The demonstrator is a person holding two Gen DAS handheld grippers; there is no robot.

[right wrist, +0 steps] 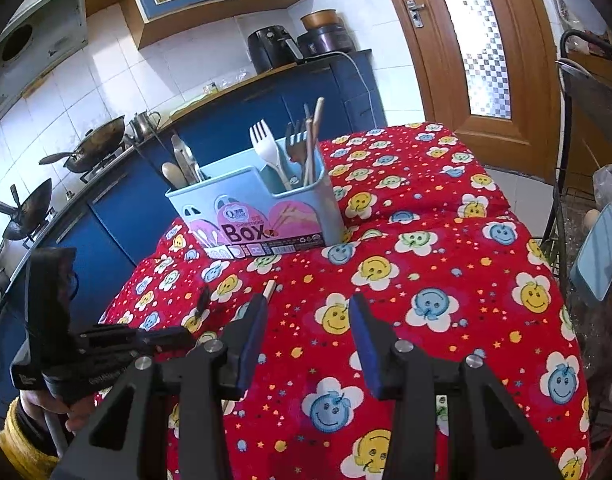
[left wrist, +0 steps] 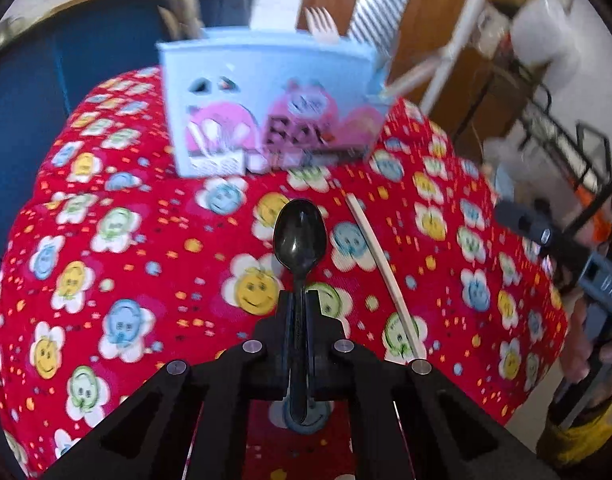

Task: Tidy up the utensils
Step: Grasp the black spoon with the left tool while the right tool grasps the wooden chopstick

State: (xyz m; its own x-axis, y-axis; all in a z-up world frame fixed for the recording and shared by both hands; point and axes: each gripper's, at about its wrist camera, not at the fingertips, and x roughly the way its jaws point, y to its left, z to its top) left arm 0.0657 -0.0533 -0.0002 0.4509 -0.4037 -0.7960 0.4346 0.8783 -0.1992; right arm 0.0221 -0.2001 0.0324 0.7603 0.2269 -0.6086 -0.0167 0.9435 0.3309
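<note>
My left gripper (left wrist: 300,300) is shut on the handle of a black plastic spoon (left wrist: 300,236), bowl pointing forward, held above the red flowered cloth (left wrist: 106,240). The light blue utensil box (left wrist: 266,108) stands ahead of it, blurred, with a white fork (left wrist: 324,24) sticking out. A wooden chopstick (left wrist: 386,276) lies on the cloth just right of the spoon. In the right wrist view my right gripper (right wrist: 308,312) is open and empty over the cloth, with the box (right wrist: 262,208) beyond it holding forks, chopsticks and knives. The left gripper (right wrist: 178,334) shows there at lower left, with the chopstick's end (right wrist: 269,290) beside it.
The cloth-covered table (right wrist: 446,240) drops off at its edges. A blue kitchen counter (right wrist: 118,208) with woks stands behind left, a wooden door (right wrist: 486,40) behind right, and a metal rack (right wrist: 578,160) at the right. The right gripper (left wrist: 554,248) shows at the left wrist view's right edge.
</note>
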